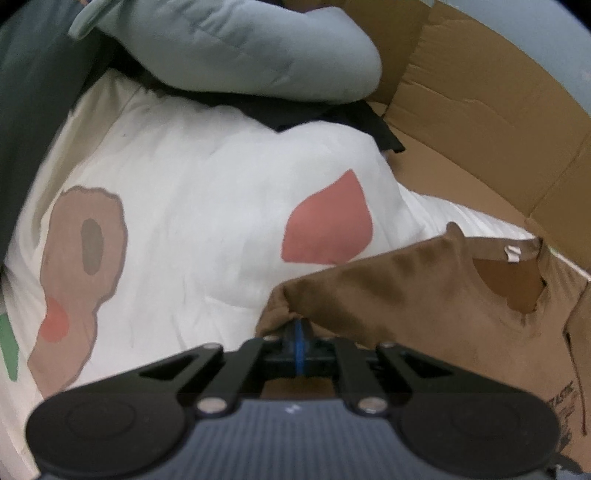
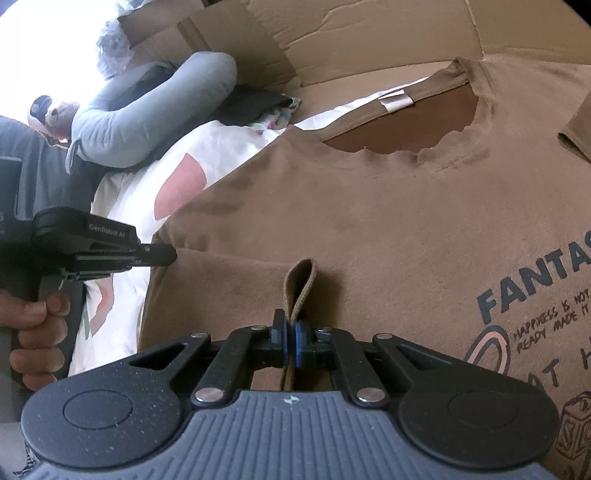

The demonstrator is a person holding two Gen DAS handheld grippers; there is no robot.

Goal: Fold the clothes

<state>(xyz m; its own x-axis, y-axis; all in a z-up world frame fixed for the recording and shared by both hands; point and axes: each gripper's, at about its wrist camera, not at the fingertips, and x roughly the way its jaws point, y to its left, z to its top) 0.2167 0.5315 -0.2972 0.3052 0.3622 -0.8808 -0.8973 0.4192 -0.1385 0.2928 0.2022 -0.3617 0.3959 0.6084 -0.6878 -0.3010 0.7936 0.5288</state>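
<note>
**Q:** Cardboard walls (image 2: 332,33) surround a white printed duvet (image 1: 192,192). What's closest to you?

**Me:** My right gripper (image 2: 290,341), jaws clamped on a pinched fold of the brown T-shirt (image 2: 369,206) lying print-up on the duvet.

**Q:** And beyond it?

**Me:** My left gripper (image 1: 298,334), pinched tight on the shirt's side edge, likely so both lift one side together. Farther back lies a grey-blue pillow (image 1: 236,48).

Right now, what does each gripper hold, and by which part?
Both hold the brown T-shirt. The left gripper is shut on its sleeve end; the right gripper pinches a small raised fold of cloth on the shirt's side.
</note>
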